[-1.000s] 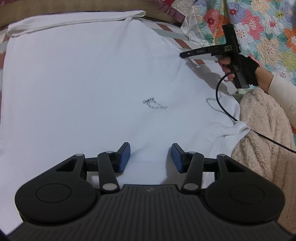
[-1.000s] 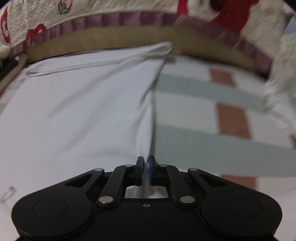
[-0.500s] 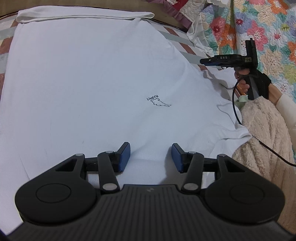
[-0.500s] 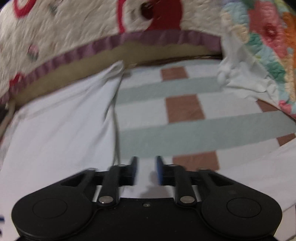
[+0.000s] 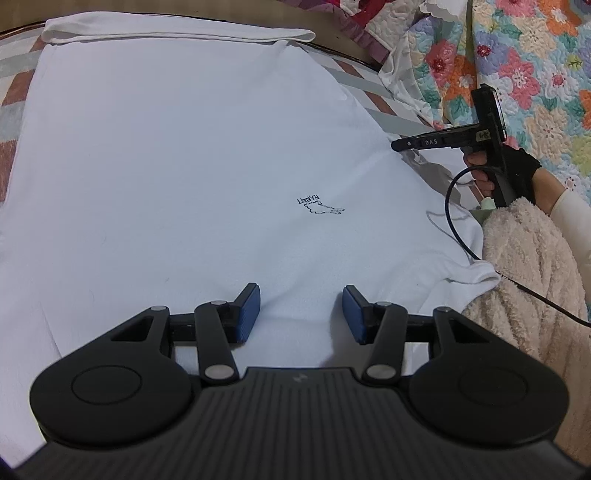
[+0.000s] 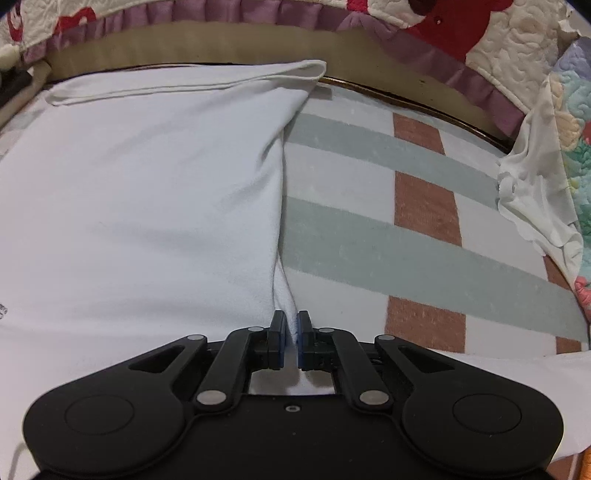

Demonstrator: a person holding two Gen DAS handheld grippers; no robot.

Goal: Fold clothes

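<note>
Striped bed cover [image 6: 369, 243] under white shirt [image 5: 177, 158]. Our right gripper [image 6: 290, 328] pinches shirt edge tight. Our left gripper [image 5: 301, 308] hangs open over shirt, holds nothing.

Home bedroom, striped bed sheet [image 6: 388, 236], floral quilt [image 5: 528, 62], ruffled bedding edge [image 6: 229, 11]

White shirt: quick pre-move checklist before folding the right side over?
1. Right gripper clamped on the shirt side edge: ok.
2. Left gripper free of cloth, pads apart above the shirt: ok.
3. Shirt body lying flat, far hem already turned over: ok.
4. Cable off the shirt: not ok, it loops over the near corner.
5. Both cloth layers in the pinch: cannot tell.
</note>
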